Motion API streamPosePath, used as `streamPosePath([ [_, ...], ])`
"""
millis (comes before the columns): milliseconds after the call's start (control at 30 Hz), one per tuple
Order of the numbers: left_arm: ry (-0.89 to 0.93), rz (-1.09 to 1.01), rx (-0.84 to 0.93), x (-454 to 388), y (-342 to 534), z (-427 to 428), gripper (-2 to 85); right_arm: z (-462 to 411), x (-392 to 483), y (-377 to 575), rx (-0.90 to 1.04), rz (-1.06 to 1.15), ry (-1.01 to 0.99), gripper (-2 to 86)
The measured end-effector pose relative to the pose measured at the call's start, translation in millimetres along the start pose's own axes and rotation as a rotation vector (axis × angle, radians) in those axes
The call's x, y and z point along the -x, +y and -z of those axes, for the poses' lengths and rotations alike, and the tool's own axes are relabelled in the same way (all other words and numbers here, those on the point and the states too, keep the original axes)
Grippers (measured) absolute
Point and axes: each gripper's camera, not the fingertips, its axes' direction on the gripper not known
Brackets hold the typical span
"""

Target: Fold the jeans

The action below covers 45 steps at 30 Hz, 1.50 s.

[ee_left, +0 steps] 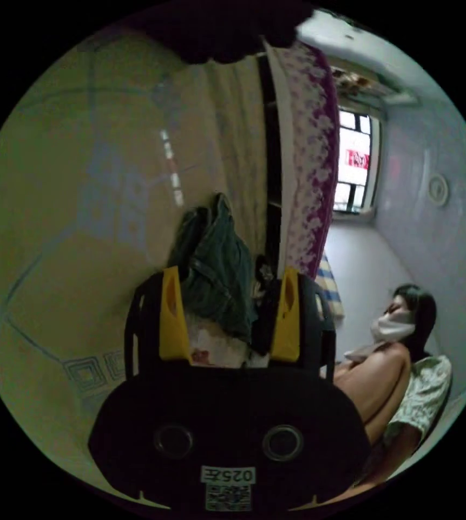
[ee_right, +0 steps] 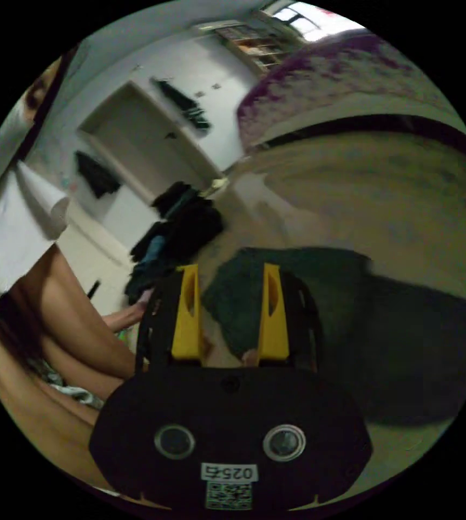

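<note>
The jeans [ee_left: 217, 254] are dark blue-green denim, bunched in a heap on the pale tiled floor just beyond my left gripper [ee_left: 230, 276]. Its yellow jaws stand wide apart, open, with the heap's near end between them. In the right gripper view the jeans [ee_right: 330, 309] lie spread out flat as a dark shape on the floor. My right gripper [ee_right: 230, 268] is open over their near edge, and a corner of the denim shows between its jaws.
A bed with a purple flowered cover [ee_left: 311, 162] [ee_right: 341, 81] borders the floor. A person [ee_left: 400, 352] sits close by, an arm [ee_right: 76, 325] beside my right gripper. Dark clothes [ee_right: 181, 225] are piled near a white door [ee_right: 135, 141].
</note>
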Motion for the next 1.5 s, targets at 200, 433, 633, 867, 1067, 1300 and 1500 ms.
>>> streamPosePath([
  [200, -0.12, 0.026, -0.058, -72, 50, -4, 22.0, 178, -116, 118, -0.394, -0.712, 0.308, 16.8],
  [433, -0.289, -0.021, -0.06, -164, 100, -43, 22.1, 237, -192, 174, -0.572, -0.966, 0.273, 16.0],
  [633, -0.272, -0.066, 0.052, -213, 112, -119, 15.4, 249, -198, 145, -0.516, -0.992, 0.404, 9.3],
  [867, -0.283, -0.037, 0.151, -256, 134, -162, 3.5, 285, -172, 133, -0.55, -0.882, 0.374, 0.8],
  [1067, -0.295, -0.15, 0.115, -312, 159, -193, 2.2, 343, -103, 169, -0.576, -0.868, 0.545, 0.3],
  [1300, -0.21, -0.129, -0.014, -342, 173, -198, 1.2, 425, -43, 243, -0.648, -0.932, 0.685, 0.3],
  [1500, -0.33, -0.308, -0.119, -419, 173, -169, 1.1, 503, 7, 225, -0.565, -0.796, 0.726, 0.9],
])
